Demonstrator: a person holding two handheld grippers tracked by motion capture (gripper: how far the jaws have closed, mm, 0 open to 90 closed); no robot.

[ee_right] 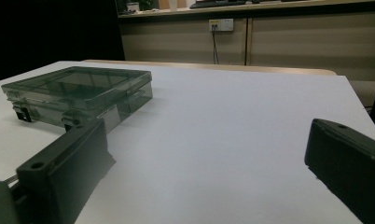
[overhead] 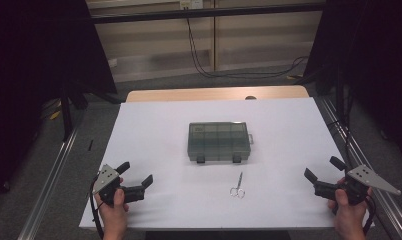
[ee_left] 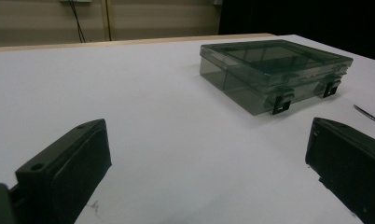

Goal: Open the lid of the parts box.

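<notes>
- In the middle of the white table (overhead: 154, 130) sits a see-through dark box (overhead: 219, 141) with its lid shut and two black clips on its near side.
- Just near of the box, a bit right, lie small scissors (overhead: 237, 186), flat on the table.
- The left gripper (overhead: 137, 176) is at the near left corner, jaws spread wide, holding nothing.
- The right gripper (overhead: 324, 170) is at the near right, jaws spread wide too, also empty.
- The box looks smooth and light, so I think it could slide away if one gripper pushes a clip alone.
- The scissors are thin and flat, so jaws may slip off or knock them away.
- The table top is plain and white, with a wood edge at the far side.
- The room is dim, with black curtains on both sides and cables on the far wall.
</notes>
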